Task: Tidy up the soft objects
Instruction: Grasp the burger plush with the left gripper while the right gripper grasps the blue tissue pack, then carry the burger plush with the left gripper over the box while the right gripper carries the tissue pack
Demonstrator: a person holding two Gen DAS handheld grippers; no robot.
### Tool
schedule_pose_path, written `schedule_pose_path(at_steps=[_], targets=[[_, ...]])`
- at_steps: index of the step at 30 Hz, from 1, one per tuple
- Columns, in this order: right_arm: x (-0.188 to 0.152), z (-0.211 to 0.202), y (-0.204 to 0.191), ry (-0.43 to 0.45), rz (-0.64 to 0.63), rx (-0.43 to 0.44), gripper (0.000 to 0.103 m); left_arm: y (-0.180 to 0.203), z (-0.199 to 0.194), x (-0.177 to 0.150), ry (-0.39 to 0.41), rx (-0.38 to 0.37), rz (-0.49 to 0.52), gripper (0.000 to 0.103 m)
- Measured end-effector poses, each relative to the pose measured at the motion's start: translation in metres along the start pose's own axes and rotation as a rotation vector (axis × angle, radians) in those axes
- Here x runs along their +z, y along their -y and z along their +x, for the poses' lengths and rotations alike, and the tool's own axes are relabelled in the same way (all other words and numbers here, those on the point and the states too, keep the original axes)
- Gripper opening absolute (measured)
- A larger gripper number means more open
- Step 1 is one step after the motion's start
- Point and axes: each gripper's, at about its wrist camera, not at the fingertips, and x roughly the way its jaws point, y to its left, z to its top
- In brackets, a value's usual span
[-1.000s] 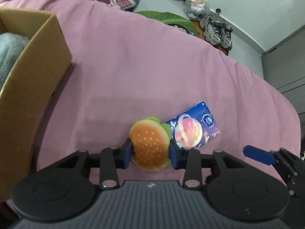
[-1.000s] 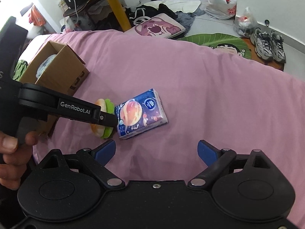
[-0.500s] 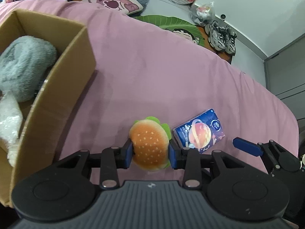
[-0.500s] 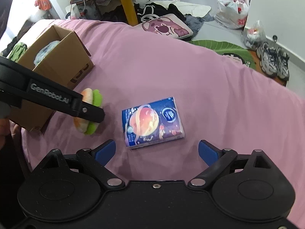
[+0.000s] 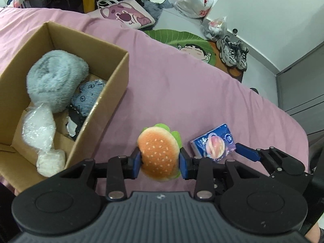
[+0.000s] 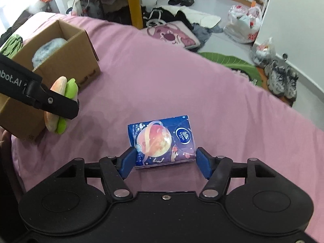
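Inside cardboard box (image 5: pixel 113 93): grey plush (image 5: pixel 54 79), denim pouch (image 5: pixel 89 97), plastic-wrapped bundle (image 5: pixel 40 133).

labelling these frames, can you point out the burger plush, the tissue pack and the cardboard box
burger plush (image 5: pixel 159 156), left wrist view, on the orange seeded bun.
tissue pack (image 6: pixel 162 141), right wrist view, on the planet print on its top face.
cardboard box (image 5: pixel 113 93), left wrist view, on its right wall.

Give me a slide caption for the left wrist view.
Left hand-held gripper carries a plush burger beside the open cardboard box.
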Motion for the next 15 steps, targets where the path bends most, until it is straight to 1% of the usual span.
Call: schedule_pose_path(at_steps=[6, 15], targets=[[-0.003, -0.025, -0.003, 0.012, 0.036, -0.019, 0.062, -0.008, -0.016, -0.008, 0.021, -0.025, 0.0, 0.037], [-0.005, -0.06, -0.02, 0.044, 0.083, -0.044, 0.062, -0.014, -0.044, -0.02, 0.074, -0.047, 0.054, 0.037]])
